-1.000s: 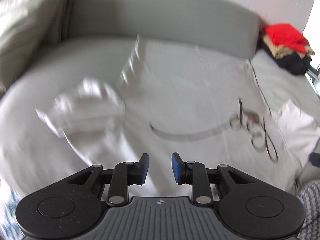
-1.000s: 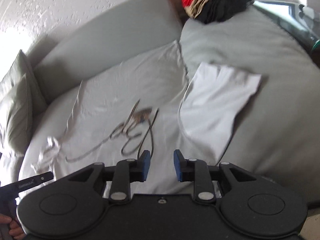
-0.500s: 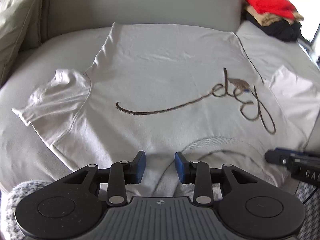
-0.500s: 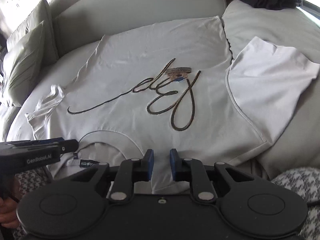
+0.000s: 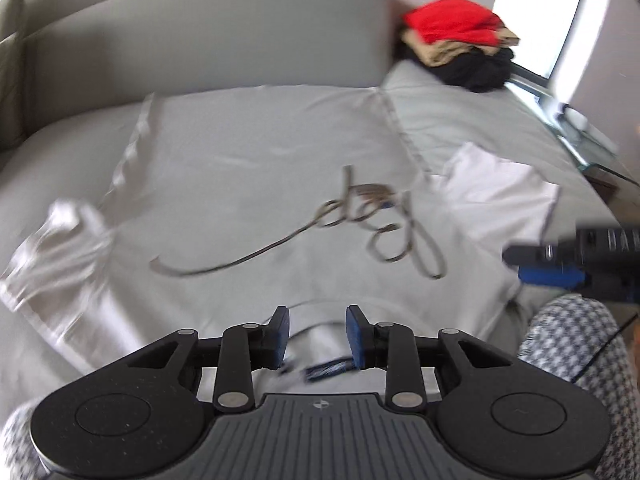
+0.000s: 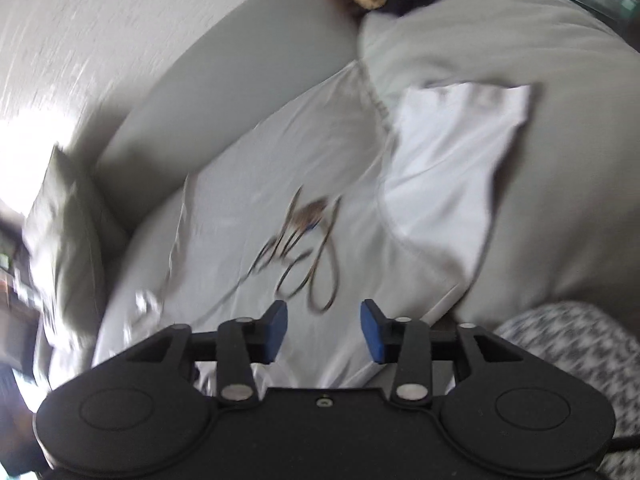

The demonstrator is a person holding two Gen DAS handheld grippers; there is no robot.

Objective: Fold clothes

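Note:
A white T-shirt [image 5: 260, 184] with a dark script print lies spread flat, front up, on a grey sofa seat; it also shows in the right wrist view [image 6: 280, 184]. Its collar lies at the near edge, just under my left gripper [image 5: 316, 328], which is open and empty above it. My right gripper [image 6: 324, 320] is open and empty over the shirt's near right shoulder. The right gripper's fingers [image 5: 560, 260] show at the right of the left wrist view. One sleeve [image 5: 56, 248] is crumpled at the left; the other sleeve [image 6: 452, 160] lies flat at the right.
A pile of red, tan and black clothes [image 5: 460, 40] sits at the sofa's far right corner. The sofa backrest [image 5: 200, 40] runs behind the shirt. A grey cushion [image 6: 64, 216] stands at the left. A houndstooth-patterned fabric [image 5: 580, 352] is at the near right.
Both grippers have pulled back and tilted, so the views are blurred. The right gripper's jaws have opened wider. The shirt lies as before.

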